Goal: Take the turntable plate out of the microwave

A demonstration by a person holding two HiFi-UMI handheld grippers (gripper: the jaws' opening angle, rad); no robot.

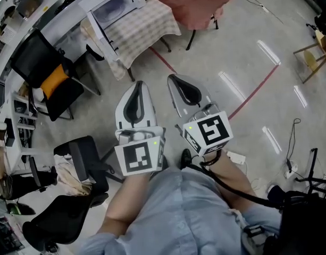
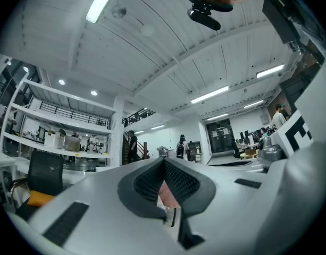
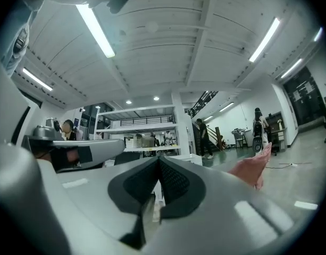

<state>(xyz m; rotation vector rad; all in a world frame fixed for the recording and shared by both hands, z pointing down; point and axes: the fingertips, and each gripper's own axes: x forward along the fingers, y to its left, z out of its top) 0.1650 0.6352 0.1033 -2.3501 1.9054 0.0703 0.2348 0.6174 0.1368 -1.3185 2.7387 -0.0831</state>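
Microwave, white, sits at the far end of a table draped in a checked cloth, its windowed door seemingly closed. The turntable plate cannot be made out behind the pale glass.

Both tools are held side by side in front of the person's body, roughly level and aimed toward the table. The left gripper has its dark ribbed pads meeting at the tips with nothing held between them, as the left gripper view shows. The right gripper is likewise closed and empty, its jaws pressed together in its own view. Each carries a marker cube, the left cube and the right cube, just ahead of bare forearms.

Both tools are well apart from the microwave, with open grey floor between them and the table's legs. A red tape line crosses that floor. A pink cloth hangs over a chair just beside the table. A black chair with an orange cushion stands to the left, near a black office chair. Shelving and several people are visible far off in the gripper views.
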